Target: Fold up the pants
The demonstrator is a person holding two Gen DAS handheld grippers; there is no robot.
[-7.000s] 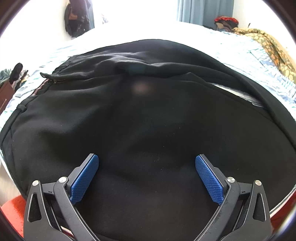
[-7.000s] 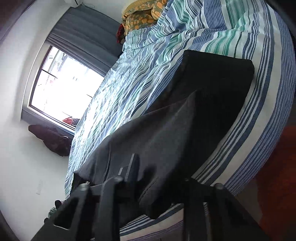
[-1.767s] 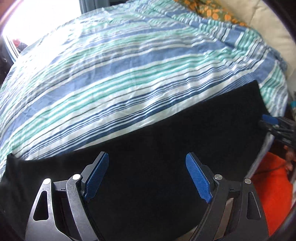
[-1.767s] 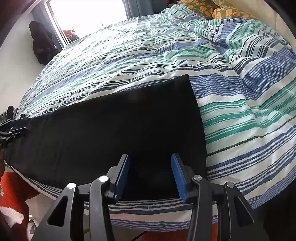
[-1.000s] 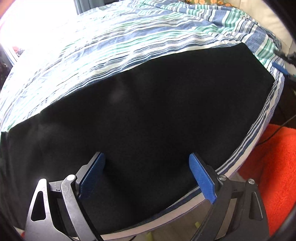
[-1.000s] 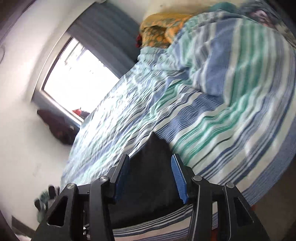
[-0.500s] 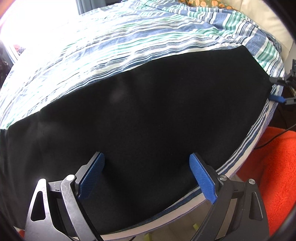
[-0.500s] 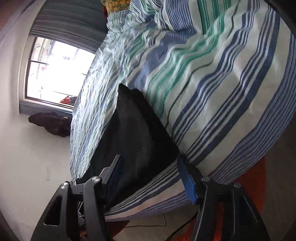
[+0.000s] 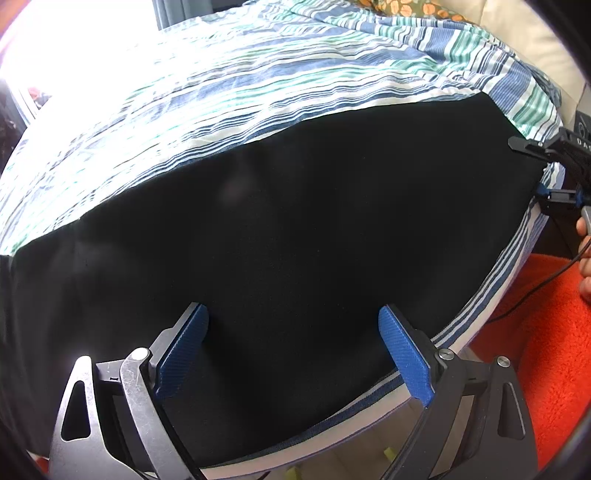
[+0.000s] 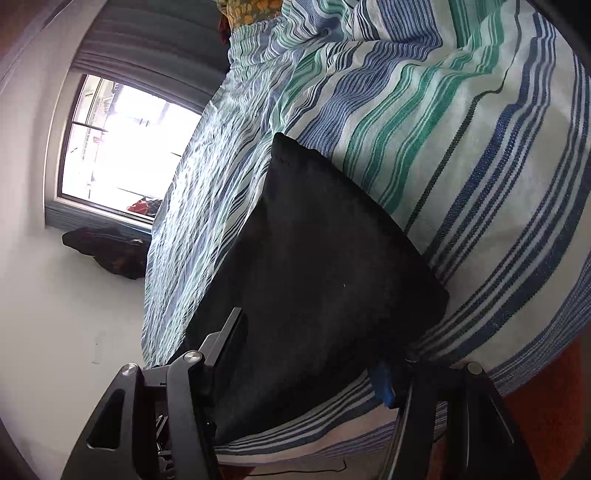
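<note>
Black pants (image 9: 295,229) lie flat along the near edge of the striped bed (image 9: 258,81). The left claw (image 9: 291,347) hangs wide apart over them. The right claw (image 10: 314,354) is spread around the pants' leg end.

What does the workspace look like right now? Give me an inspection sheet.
Surface: bed under a blue, green and white striped sheet, rumpled.
Job's things: black fabric pants lying flat along the bed's near edge; hem end by the right tool.
Clutter: orange-patterned pillow at the far end.
Grippers: left tool open over the pants; right tool open, straddling the hem corner.
Cables: thin black cable over the orange rug.
Surroundings: bright window, grey curtain, dark clothes below the sill.
</note>
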